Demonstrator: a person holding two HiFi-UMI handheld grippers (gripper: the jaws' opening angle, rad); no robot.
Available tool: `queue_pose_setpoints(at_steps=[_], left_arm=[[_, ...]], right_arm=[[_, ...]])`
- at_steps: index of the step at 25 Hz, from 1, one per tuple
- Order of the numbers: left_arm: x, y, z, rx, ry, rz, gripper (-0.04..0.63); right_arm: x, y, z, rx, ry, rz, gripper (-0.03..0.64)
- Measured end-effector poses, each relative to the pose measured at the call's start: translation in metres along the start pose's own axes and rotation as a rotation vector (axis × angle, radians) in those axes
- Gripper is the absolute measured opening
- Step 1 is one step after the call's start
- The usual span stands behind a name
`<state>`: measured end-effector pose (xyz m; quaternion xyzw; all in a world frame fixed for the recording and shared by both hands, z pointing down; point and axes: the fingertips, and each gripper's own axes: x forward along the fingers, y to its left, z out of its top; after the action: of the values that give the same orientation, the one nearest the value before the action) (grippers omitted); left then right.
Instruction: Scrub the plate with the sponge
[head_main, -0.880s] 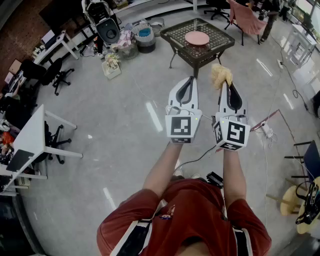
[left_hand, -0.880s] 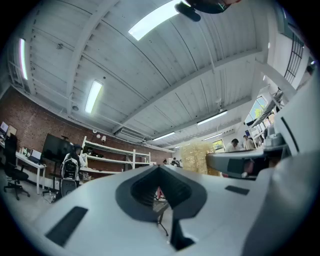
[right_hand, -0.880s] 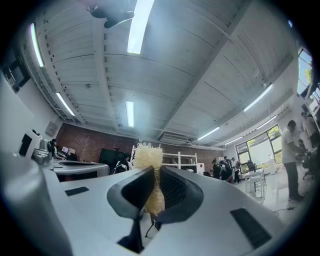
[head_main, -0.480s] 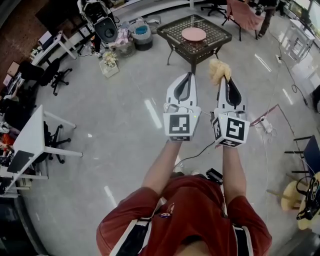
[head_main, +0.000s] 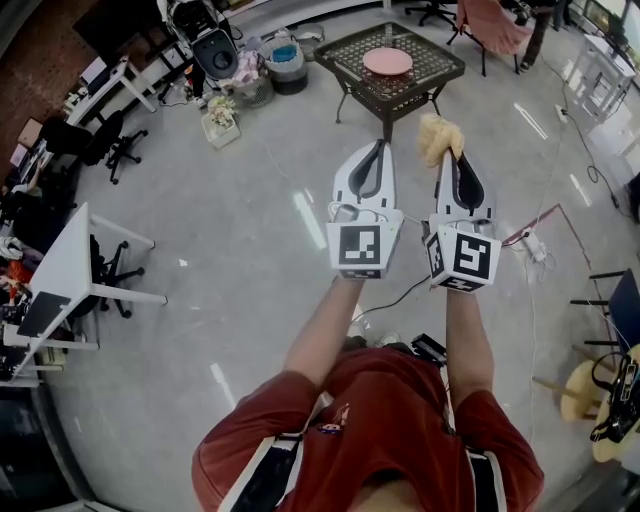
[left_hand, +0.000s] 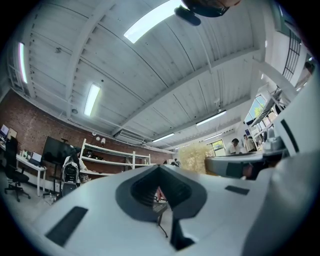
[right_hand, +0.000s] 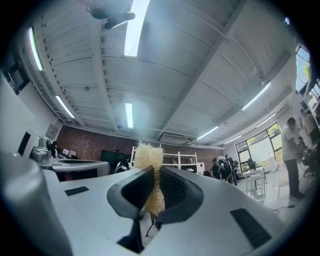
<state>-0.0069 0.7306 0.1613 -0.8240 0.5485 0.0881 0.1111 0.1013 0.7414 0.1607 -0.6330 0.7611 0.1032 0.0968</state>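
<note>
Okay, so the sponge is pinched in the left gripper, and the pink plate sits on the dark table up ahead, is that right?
Not quite. The sponge is pinched in the right gripper, as the right gripper view shows; the left gripper is shut on nothing. The pink plate does sit on the dark table up ahead.

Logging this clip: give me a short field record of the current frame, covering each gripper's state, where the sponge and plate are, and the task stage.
left gripper: fingers together, nothing between them
right gripper: shut on the sponge
sponge: yellow, fibrous, sticking out past the fingertips
plate: pink, lying on the dark table ahead of the person
contact: sponge held in the air, well apart from the plate
task stage: scrubbing not yet begun
</note>
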Motion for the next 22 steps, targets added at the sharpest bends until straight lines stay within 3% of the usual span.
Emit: queue_pose_setpoints(at_steps=[14,22], left_arm=[[0.009,-0.033,-0.003,0.009,-0.004,0.004,0.014],[0.040,-0.025,-0.021,-0.011,-0.002,0.005,0.014]], right_arm=[[-0.011,-0.035,-0.006,0.015,0.002,-0.004,0.042],[0.017,-0.046,-0.020,-0.006,0.009,-0.012,0.043]])
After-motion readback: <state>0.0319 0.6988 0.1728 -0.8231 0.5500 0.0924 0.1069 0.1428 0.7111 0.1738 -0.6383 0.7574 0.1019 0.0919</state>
